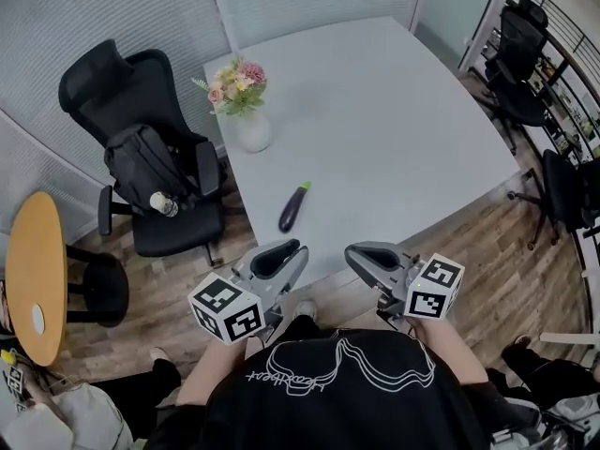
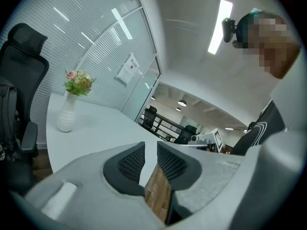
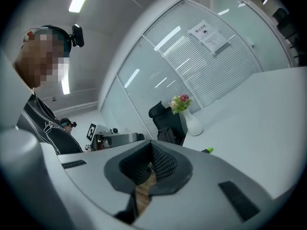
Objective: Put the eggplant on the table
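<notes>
The dark purple eggplant (image 1: 292, 208) with a green stem lies on the pale table (image 1: 394, 120) near its front left edge; only its green tip (image 3: 207, 150) shows in the right gripper view. Both grippers hang in front of the person's chest, off the table's near edge and apart from the eggplant. My left gripper (image 1: 298, 248) (image 2: 150, 145) has a narrow gap between its pads and nothing in it. My right gripper (image 1: 352, 251) (image 3: 151, 145) has its pads together and holds nothing.
A white vase of flowers (image 1: 251, 129) (image 2: 67, 114) stands at the table's left corner. A black office chair (image 1: 155, 167) with a backpack sits left of the table, a round wooden side table (image 1: 33, 279) further left. More chairs (image 1: 520, 73) stand at the right.
</notes>
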Available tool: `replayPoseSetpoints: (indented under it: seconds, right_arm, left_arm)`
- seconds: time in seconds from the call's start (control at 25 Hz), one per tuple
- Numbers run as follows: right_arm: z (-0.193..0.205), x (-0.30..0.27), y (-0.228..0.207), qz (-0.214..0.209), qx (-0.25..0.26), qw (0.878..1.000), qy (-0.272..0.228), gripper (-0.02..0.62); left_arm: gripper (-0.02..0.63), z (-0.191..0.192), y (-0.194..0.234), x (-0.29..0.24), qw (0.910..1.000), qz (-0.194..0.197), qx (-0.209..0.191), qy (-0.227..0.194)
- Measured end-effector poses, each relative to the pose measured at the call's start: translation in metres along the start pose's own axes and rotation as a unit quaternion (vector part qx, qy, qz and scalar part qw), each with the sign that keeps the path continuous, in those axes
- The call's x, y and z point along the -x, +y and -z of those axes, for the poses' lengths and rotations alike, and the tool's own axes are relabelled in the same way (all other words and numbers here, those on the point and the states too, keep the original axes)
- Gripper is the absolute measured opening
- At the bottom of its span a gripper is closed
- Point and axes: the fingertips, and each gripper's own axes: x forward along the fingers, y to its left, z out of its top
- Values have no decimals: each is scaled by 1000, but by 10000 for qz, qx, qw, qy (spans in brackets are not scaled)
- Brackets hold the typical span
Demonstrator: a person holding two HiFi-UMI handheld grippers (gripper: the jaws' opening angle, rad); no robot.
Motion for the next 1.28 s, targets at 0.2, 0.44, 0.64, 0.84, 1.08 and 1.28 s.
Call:
replayPoseSetpoints:
  seconds: [0.2, 0.44, 0.64, 0.84, 1.08, 1.28]
  right_arm:
    - [-1, 11, 30, -352, 59, 9993, -105, 8]
    - [0, 27, 56, -491, 205, 9985, -140, 8]
    - [-2, 41, 66, -485, 249, 9983, -205, 8]
    - [0, 48, 65, -408, 193, 9987, -238, 8]
    - [-5, 59, 76, -407, 344, 9982, -285, 8]
    - [-14, 65, 95, -610, 201, 9969, -444, 8]
  left_arm:
    - [34, 14, -30, 12, 9999, -125, 48, 12]
    - [18, 13, -65, 25, 9993, -225, -291, -79]
    - [17, 12, -85, 33, 9988, -276, -357, -210]
    - [17, 13, -93, 41, 9983, -330, -385, -275]
    - [18, 10, -106, 46, 9976, -390, -515, -266]
    - [17, 4, -123, 52, 9969, -339, -683, -215]
